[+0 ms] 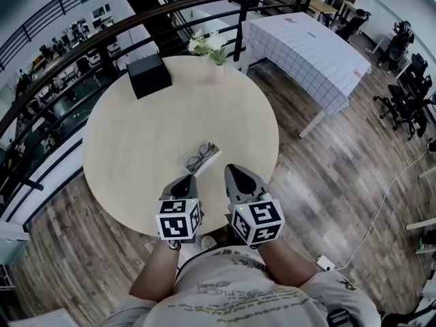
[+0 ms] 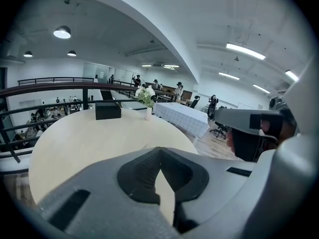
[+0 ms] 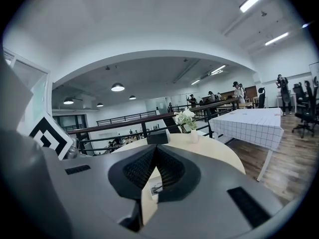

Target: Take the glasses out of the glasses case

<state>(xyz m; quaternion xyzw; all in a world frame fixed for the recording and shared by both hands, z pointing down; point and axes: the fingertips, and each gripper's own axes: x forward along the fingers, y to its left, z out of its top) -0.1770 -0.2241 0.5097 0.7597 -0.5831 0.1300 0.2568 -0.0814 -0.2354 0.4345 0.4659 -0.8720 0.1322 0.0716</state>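
Observation:
Black-framed glasses (image 1: 198, 160) lie on a pale, flat glasses case (image 1: 209, 150) on the round light-wood table (image 1: 136, 142), a little in front of its middle. Both grippers hover at the table's near edge, just short of the case. My left gripper (image 1: 187, 180) points at the glasses from the near left and its jaws are shut with nothing in them. My right gripper (image 1: 233, 171) sits just right of the case, also shut and empty. In the right gripper view a sliver of the glasses (image 3: 156, 187) shows through the slit below the closed jaws (image 3: 155, 151).
A black box (image 1: 148, 75) and a small vase of white flowers (image 1: 211, 48) stand at the table's far edge. A dark railing (image 1: 82, 46) curves behind the table. A rectangular table with a checked cloth (image 1: 306, 46) stands at the far right, with office chairs (image 1: 409, 94) beyond it.

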